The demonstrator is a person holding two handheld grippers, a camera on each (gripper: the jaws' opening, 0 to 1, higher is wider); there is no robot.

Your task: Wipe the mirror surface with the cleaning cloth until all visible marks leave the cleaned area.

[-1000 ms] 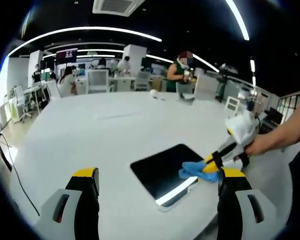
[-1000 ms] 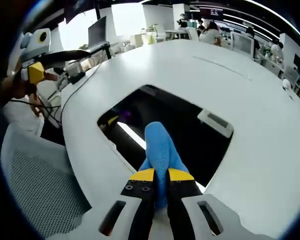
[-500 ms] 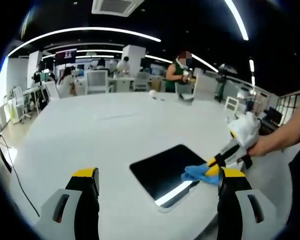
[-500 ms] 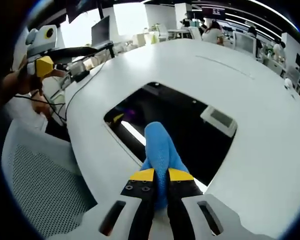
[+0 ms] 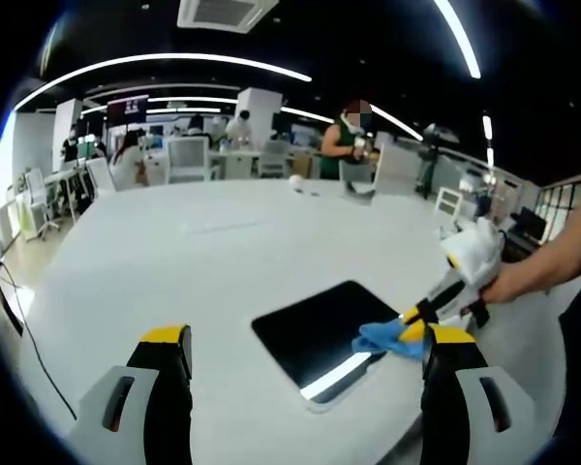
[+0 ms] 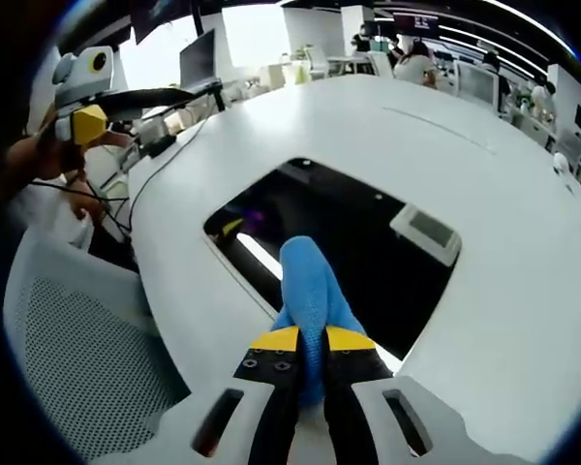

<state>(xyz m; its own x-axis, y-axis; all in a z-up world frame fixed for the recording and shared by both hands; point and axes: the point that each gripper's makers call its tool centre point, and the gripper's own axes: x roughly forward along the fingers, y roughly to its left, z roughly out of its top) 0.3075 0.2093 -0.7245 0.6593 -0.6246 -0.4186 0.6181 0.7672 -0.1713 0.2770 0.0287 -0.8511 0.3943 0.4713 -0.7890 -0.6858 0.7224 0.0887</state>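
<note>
The mirror (image 6: 339,252), a dark slab flat on the white table (image 6: 484,194), lies straight ahead of my right gripper (image 6: 311,341) at twelve o'clock, its long axis running from about ten to four in the right gripper view. That gripper's jaws are pressed together on the blue cloth (image 6: 308,286), whose free end rests on the glass near the mirror's near edge. My left gripper (image 5: 305,341) hangs spread and empty, well apart from the work; the right one is plainly the nearer. From the left gripper view I see the mirror (image 5: 315,329) whole at five o'clock, with the cloth (image 5: 380,337) at its right edge. The right gripper view adds reflected ceiling lights; I cannot make out marks.
</note>
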